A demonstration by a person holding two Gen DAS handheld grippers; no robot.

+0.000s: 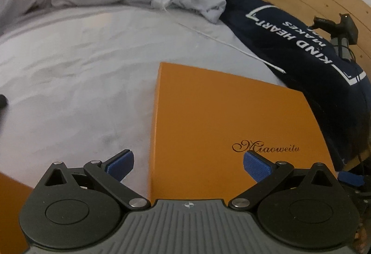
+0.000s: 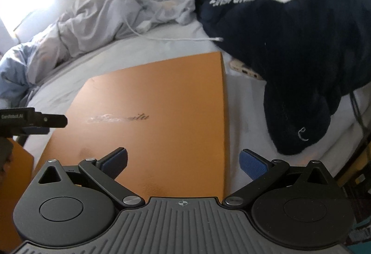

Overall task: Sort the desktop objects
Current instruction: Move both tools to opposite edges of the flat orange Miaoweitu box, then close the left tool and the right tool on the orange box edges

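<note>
- My left gripper (image 1: 187,162) has its blue-padded jaws spread wide with nothing between them, hovering over the near left edge of the flat orange cardboard box (image 1: 222,124), which lies on the pale grey bedsheet (image 1: 76,73).
- My right gripper (image 2: 183,162) is just as wide open and holds nothing, above the same box's near right edge.
- In the upper right of the right wrist view, a navy printed pillow (image 2: 301,49) partly covers a cream phone (image 2: 245,69), which lies just beside the box.
- A thin white charging cable (image 2: 176,38) runs across the sheet above the box.

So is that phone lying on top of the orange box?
No, the phone lies on the sheet beside the orange box, half under the navy garment.
</note>
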